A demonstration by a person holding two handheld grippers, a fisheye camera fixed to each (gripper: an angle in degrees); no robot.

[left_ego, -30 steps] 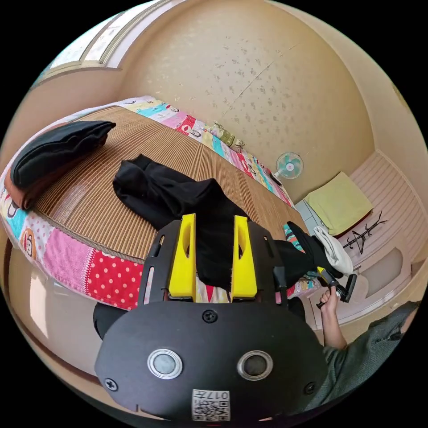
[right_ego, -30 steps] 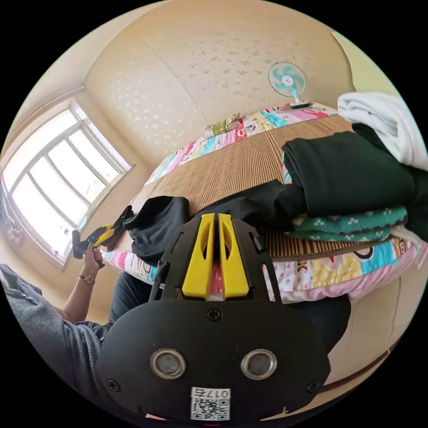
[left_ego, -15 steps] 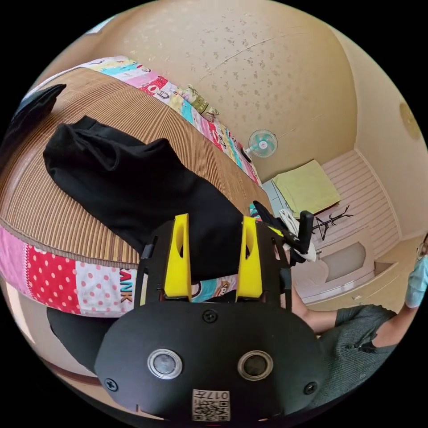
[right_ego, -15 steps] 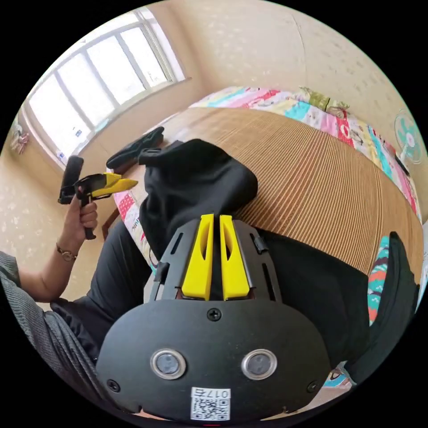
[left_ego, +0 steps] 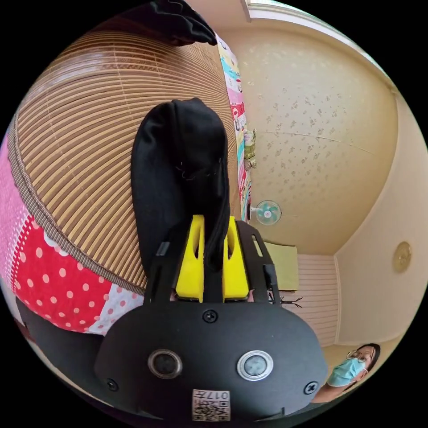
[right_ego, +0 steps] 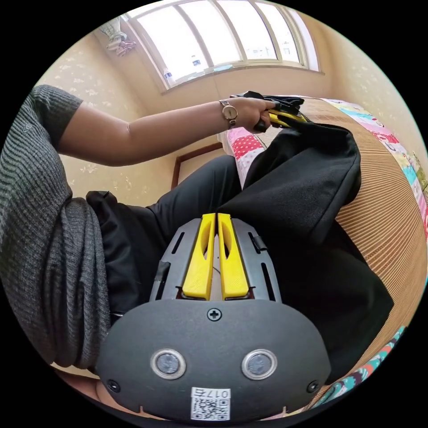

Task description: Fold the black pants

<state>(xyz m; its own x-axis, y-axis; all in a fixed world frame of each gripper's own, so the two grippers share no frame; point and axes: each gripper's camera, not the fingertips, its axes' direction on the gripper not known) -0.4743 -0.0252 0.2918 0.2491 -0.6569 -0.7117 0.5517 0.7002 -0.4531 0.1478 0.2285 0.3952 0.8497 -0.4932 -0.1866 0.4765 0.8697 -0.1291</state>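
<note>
The black pants (left_ego: pixel 178 178) lie bunched on the woven mat (left_ego: pixel 80 133) near the edge of the bed, partly draped over that edge toward the person's lap. No neat fold is visible yet, so the task looks to be at its start: the garment is only gathered, and spreading, aligning the legs and folding all appear to remain.

The left gripper (left_ego: pixel 213 243) has its yellow jaws nearly together, pressing a ridge of the black fabric between them. In the right gripper view it appears at the bed's edge, gripped in the person's hand (right_ego: pixel 249 111). The right gripper (right_ego: pixel 216 223) has its jaws closed almost flush, tips at the hem of the cloth; whether fabric is pinched there cannot be told.

Another dark folded garment (left_ego: pixel 178 22) sits toward the far corner of the mat, and the patchwork sheet (left_ego: pixel 49 276) shows beneath. A small fan (left_ego: pixel 267 213) stands by the wall.
</note>
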